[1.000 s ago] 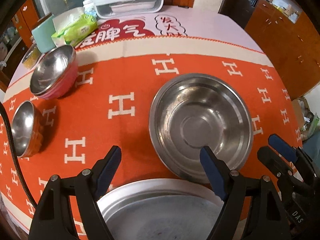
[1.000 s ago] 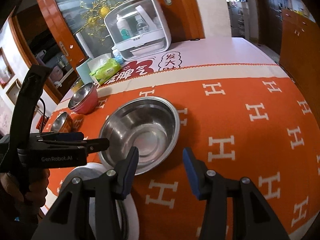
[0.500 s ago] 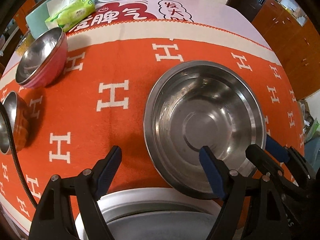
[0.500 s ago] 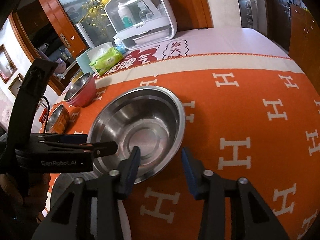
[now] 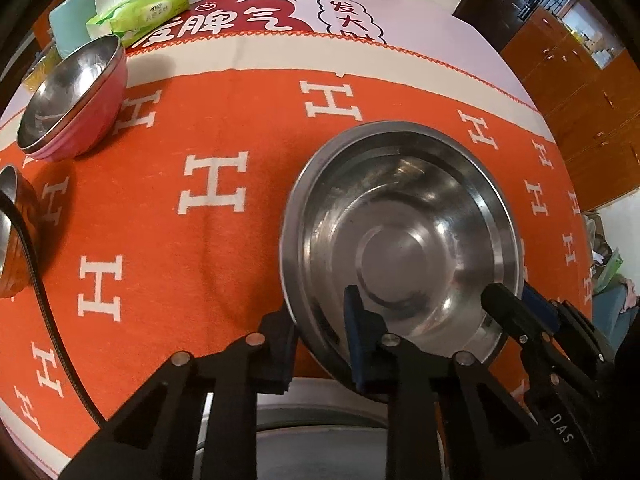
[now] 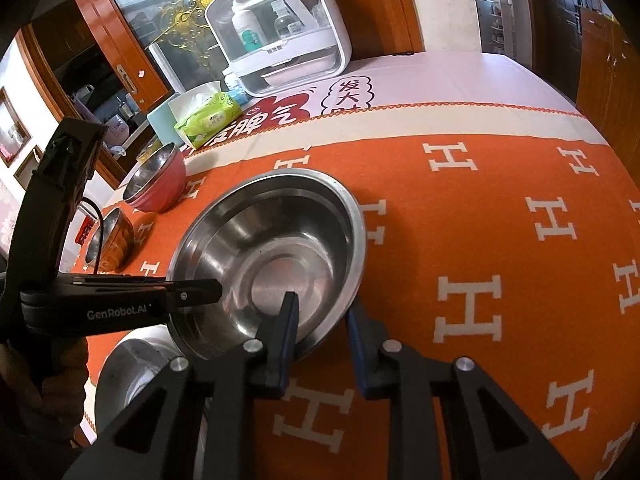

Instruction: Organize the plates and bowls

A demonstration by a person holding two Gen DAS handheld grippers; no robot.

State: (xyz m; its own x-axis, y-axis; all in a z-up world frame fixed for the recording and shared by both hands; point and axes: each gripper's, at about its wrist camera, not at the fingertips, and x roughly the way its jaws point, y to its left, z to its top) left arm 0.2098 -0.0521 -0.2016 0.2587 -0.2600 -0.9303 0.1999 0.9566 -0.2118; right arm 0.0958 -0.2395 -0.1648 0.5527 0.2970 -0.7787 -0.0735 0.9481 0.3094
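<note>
Large steel bowl [image 5: 404, 240]: sits on the orange H-patterned tablecloth [image 5: 216, 128], towards the near edge of the table; its near rim seems to overlap the white plate [image 5: 320, 396].
Left gripper [image 5: 320, 344]: closed in on the bowl's near-left rim, one blue-padded finger inside the basin and the other outside the wall. In the right wrist view its black finger [image 6: 192, 292] reaches over the rim from the left.
Right gripper [image 6: 322, 328]: straddles the bowl's near-right rim, narrowed round the wall, one finger in the basin and one outside on the cloth. Whether the pads press the metal, I cannot tell. It also shows at the bowl's right edge in the left wrist view [image 5: 520, 312].
White plate: lies at the near table edge, partly hidden behind the left gripper's frame; a grey surface shows inside it.
Pink bowl [image 5: 76, 108]: steel-lined, stands far left on the cloth, well apart from the large bowl.
Small steel bowl [image 6: 112, 240]: orange-brown outside, near the pink bowl, closer to the left edge.
Green wipes pack [image 5: 140, 12]: at the back, beside a pale teal box [image 5: 70, 28].
White lidded case [image 6: 280, 28]: clear front, bottles inside, at the far end of the table.
</note>
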